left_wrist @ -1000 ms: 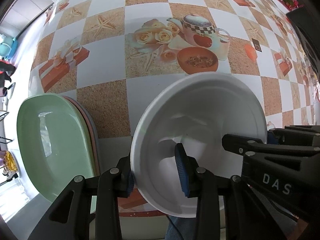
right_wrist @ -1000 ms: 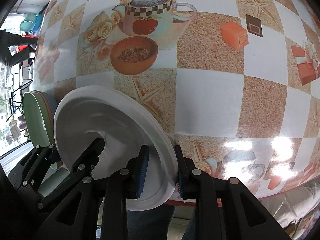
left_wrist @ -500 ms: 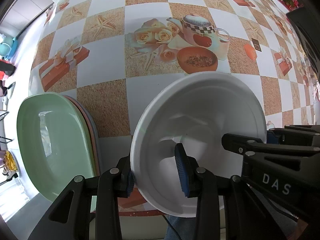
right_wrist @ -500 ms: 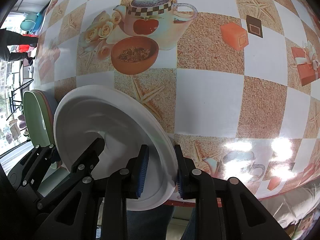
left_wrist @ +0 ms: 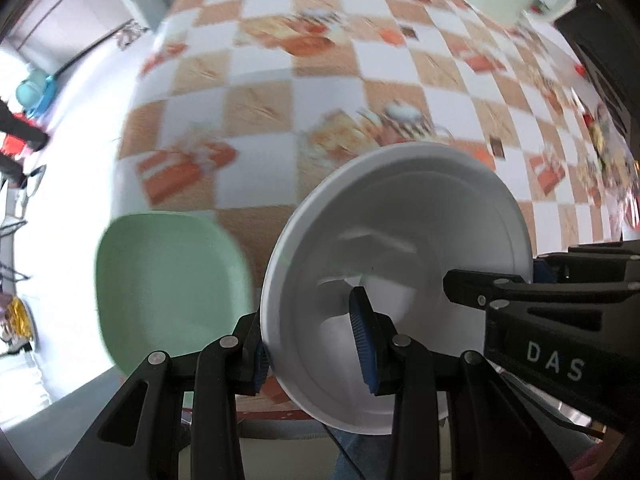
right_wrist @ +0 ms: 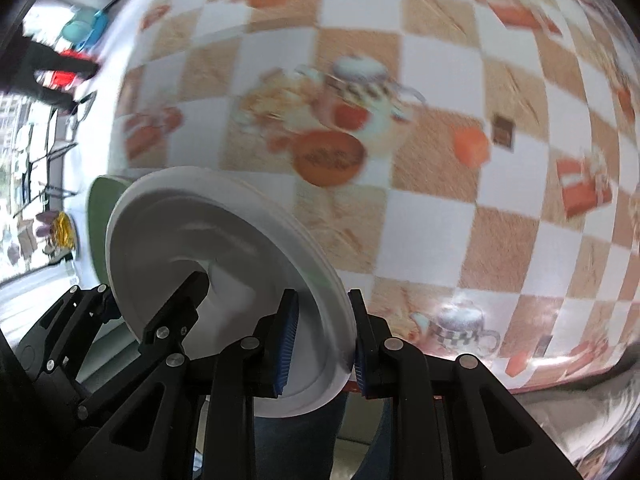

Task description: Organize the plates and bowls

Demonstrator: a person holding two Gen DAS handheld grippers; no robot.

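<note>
Checkered tablecloth below is motion-blurred. White bowl hangs tilted over the table's near edge, off the cloth, left gripper clamped on its left rim, right gripper clamped on its right rim. Risk: uneven pull between hands could twist a thin rim loose and drop it. Bowl looks plain, glossy, wide-flanged. Green plate sits just left.

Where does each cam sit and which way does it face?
Left wrist: on the left hand-held gripper, facing down at the table; its fingers clamp the white plate; green plate left; the right hand-held gripper intrudes.
Right wrist: on the right hand-held gripper, facing steeply down; fingers on the plate's other rim; left hand-held gripper at lower left.
Shared: white plate, green plate, table, both grippers.
</note>
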